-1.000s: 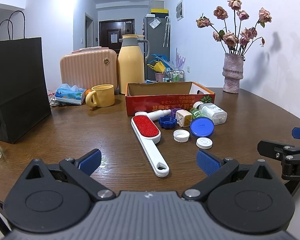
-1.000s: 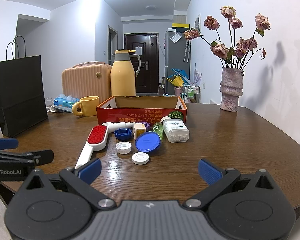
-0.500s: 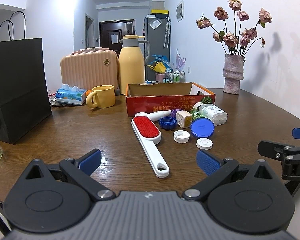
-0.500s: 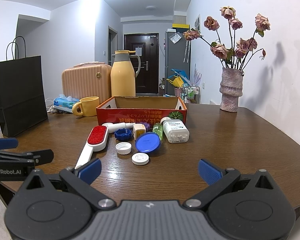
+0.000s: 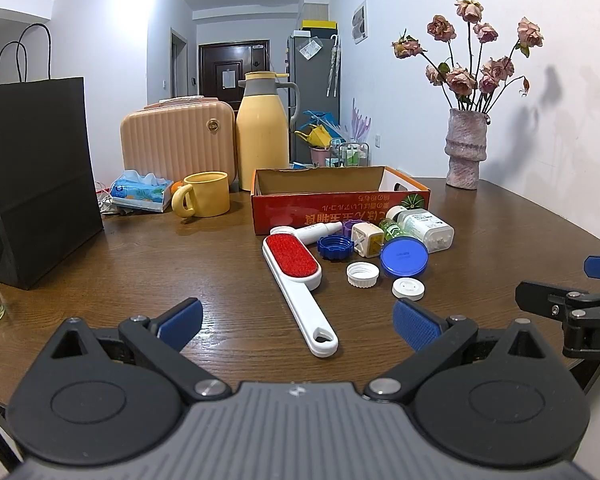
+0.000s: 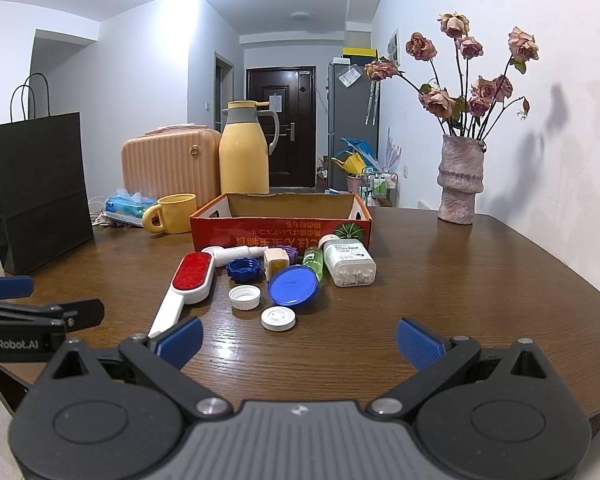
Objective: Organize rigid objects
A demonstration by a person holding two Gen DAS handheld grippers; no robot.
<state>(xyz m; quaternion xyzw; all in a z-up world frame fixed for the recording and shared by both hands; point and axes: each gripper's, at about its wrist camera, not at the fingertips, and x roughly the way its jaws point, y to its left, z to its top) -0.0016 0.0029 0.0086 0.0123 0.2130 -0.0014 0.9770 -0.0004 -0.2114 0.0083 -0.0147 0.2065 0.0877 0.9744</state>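
I hold my left gripper (image 5: 298,320) low over the near edge of the wooden table (image 5: 140,264), its blue pads spread wide with nothing between them. My right gripper (image 6: 299,338) sits beside it, equally spread and empty.

Straight ahead of my left claw, its handle end lying just past the gap between the pads, is the white lint brush (image 5: 298,278) with its red face up, angled away to the left. Ahead and slightly right of it lie a small white cap (image 5: 408,288), a ribbed white cap (image 5: 363,274), a flat blue lid (image 5: 404,256) and a dark blue ribbed cap (image 5: 335,247). Beyond those are a small square bottle (image 5: 366,239), a green bottle (image 5: 392,229) and a white pill bottle (image 5: 426,226) on its side.

Behind the cluster stands the open red cardboard box (image 5: 340,204). Farther left I see a yellow mug (image 5: 204,194), a yellow thermos (image 5: 262,132) and a black paper bag (image 5: 36,176); far right, a vase of dried roses (image 5: 466,148).
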